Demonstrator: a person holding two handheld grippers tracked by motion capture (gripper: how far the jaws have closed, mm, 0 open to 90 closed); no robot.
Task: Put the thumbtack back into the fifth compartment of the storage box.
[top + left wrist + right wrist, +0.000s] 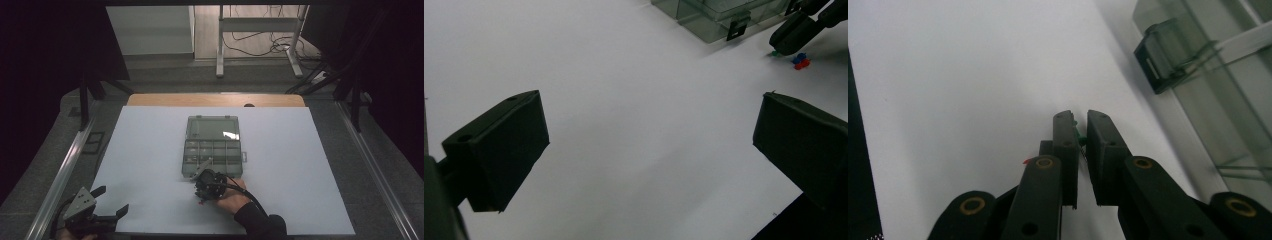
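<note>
Right gripper pinching a small green piece beside the open organizer box

A small green piece [1078,135] is sitting between the nearly closed jaws of the right gripper [202,192], which is pressing down on the white sheet [150,150] just in front of the clear organizer box [213,147]; red and blue bits [801,61] are lying beside it. The left gripper [111,201] is hovering wide apart at the bench's near-left corner.

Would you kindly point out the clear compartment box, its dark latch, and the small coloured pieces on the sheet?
Compartment box [214,150], high view, on its divided tray.
Latch [737,29], left gripper view, on the clasp's face.
Coloured pieces [801,61], left gripper view, on the red and blue pieces.
</note>
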